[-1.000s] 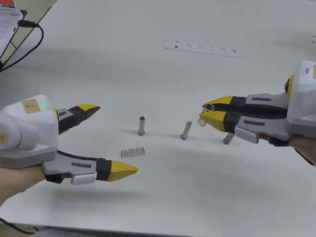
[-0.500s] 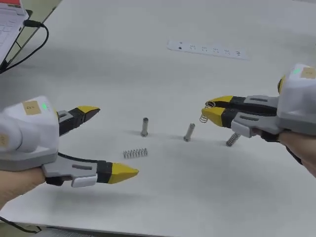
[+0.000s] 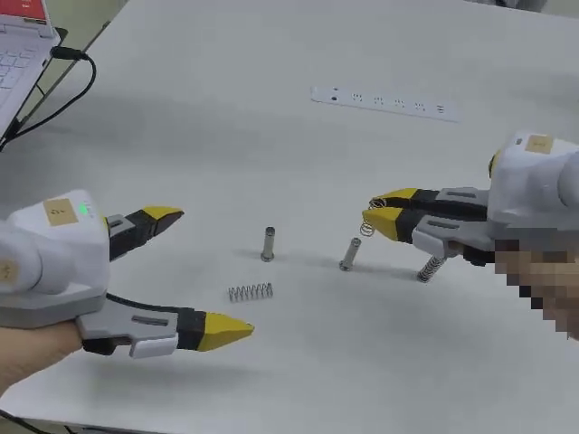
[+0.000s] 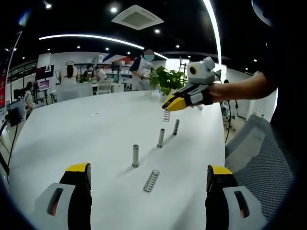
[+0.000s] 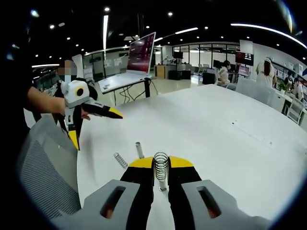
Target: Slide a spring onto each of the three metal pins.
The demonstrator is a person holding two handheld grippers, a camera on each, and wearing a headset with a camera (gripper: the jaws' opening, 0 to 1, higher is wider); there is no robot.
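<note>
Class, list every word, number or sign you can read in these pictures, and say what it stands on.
None can be read.
Tan sticker on the left tongs: blurred.
Second sticker on the right tongs: blurred.
Power strip markings: too small.
Laptop screen: blurred.

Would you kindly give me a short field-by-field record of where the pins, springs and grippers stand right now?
left gripper: open, holding nothing
right gripper: shut on held spring, close above middle pin
left pin: upright, bare
middle pin: bare
right pin: tilted, wears a spring
loose spring: lying flat on the table, in front of left pin
done so far: one pin of three
</note>
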